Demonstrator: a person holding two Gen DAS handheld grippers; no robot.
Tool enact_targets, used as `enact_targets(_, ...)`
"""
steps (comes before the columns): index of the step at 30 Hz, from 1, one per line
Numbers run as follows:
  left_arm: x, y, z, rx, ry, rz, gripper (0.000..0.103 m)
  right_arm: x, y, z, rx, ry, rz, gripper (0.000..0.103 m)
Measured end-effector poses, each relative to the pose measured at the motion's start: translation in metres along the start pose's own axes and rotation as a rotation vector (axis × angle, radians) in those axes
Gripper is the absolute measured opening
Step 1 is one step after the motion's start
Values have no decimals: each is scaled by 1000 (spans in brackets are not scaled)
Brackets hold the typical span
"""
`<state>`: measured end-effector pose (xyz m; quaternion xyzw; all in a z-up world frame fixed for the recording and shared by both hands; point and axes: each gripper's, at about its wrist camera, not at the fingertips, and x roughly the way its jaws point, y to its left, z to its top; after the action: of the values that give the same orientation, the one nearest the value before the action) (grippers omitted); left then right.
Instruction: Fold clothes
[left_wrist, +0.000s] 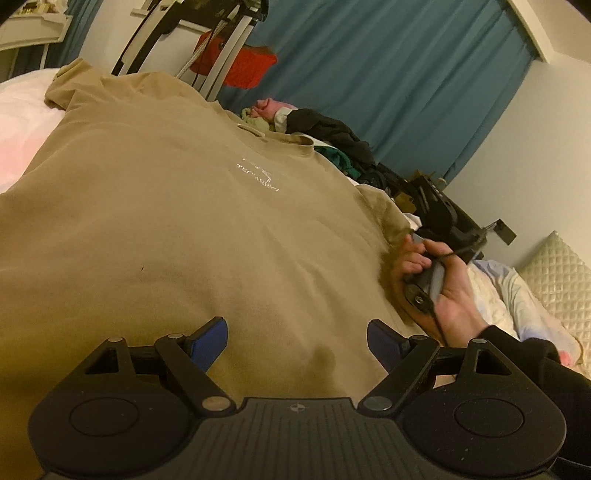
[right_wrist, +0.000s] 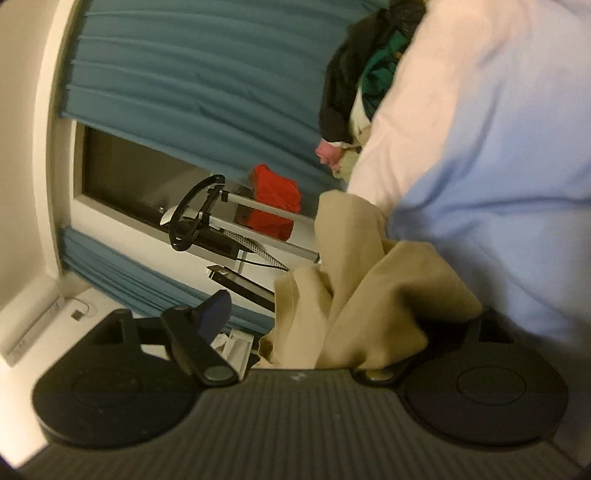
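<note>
A tan T-shirt (left_wrist: 166, 229) with small white chest print lies spread flat on the bed, neck toward the far side. My left gripper (left_wrist: 297, 341) is open and hovers just above the shirt's near part, empty. In the left wrist view the right hand and its gripper body (left_wrist: 439, 229) sit at the shirt's right edge by the sleeve. In the right wrist view, my right gripper (right_wrist: 314, 321) is open, and a bunch of tan shirt fabric (right_wrist: 354, 291) lies between the fingers and covers the right finger. The left fingertip (right_wrist: 214, 312) shows, apart from the cloth.
A pile of dark, green and pink clothes (left_wrist: 332, 136) lies at the bed's far side. Teal curtains (left_wrist: 388, 74) hang behind. An exercise machine with a red cloth (left_wrist: 236, 62) stands beside the bed. White bedding (right_wrist: 480, 147) and a quilted pillow (left_wrist: 554, 273) lie to the right.
</note>
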<state>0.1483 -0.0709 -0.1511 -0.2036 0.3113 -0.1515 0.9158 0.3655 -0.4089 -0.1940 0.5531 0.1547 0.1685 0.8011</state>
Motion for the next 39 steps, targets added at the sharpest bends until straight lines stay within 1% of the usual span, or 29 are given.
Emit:
enact_targets(2,3,-3,0,19,-4,2,87,4,4,2,-17,-9,14,86)
enact_targets(5,7,-8,-2,47,-10,6,88,2,7,12,7,-49,72,85)
enact_targets(7,11,-10,-2,56,-14,10,88,-3,11,23,12,-94,132,81)
enact_targets(9,14,-11,-1,53,-18,14,88,-14,17,33,24,-159,205,81)
enact_targets(12,15,-12,-1,54,-18,17,88,-35,27,51,-2,-245,251,81)
enact_targets(15,13,-12,-2,59,-18,19,88,-49,25,62,-22,-272,174,81)
enact_targets(18,14,-13,1,51,-14,20,88,-60,14,68,-14,-284,70,73)
enact_targets(21,11,-13,1,41,-13,18,88,-60,-1,70,9,-265,-49,73)
enact_targets(24,9,-12,1,39,-13,20,88,-53,-13,64,-3,-237,-175,72)
enact_targets(25,9,-13,1,43,-13,22,88,-50,-17,62,-7,-227,-218,70)
enact_targets(26,9,-14,1,48,-13,24,88,-49,-18,61,-20,-218,-249,65)
enact_targets(27,9,-14,1,52,-13,26,88,-48,-19,61,-33,-208,-280,55)
enact_targets(28,9,-15,0,56,-13,27,88,-47,-16,61,-33,-200,-294,32)
enact_targets(29,8,-15,0,57,-13,27,88,-45,-12,61,-31,-192,-306,12)
enact_targets(30,8,-14,1,54,-13,27,88,-44,-8,61,-30,-184,-319,6)
enact_targets(32,9,-12,2,41,-14,26,87,-45,18,59,-102,-250,-334,5)
enact_targets(34,6,-10,2,25,-19,29,86,-43,46,61,-208,-339,-336,5)
enact_targets(38,2,-8,2,2,-29,43,84,-57,66,65,-388,-472,-463,5)
enact_targets(39,2,-8,1,1,-29,45,83,-56,61,64,-418,-474,-504,6)
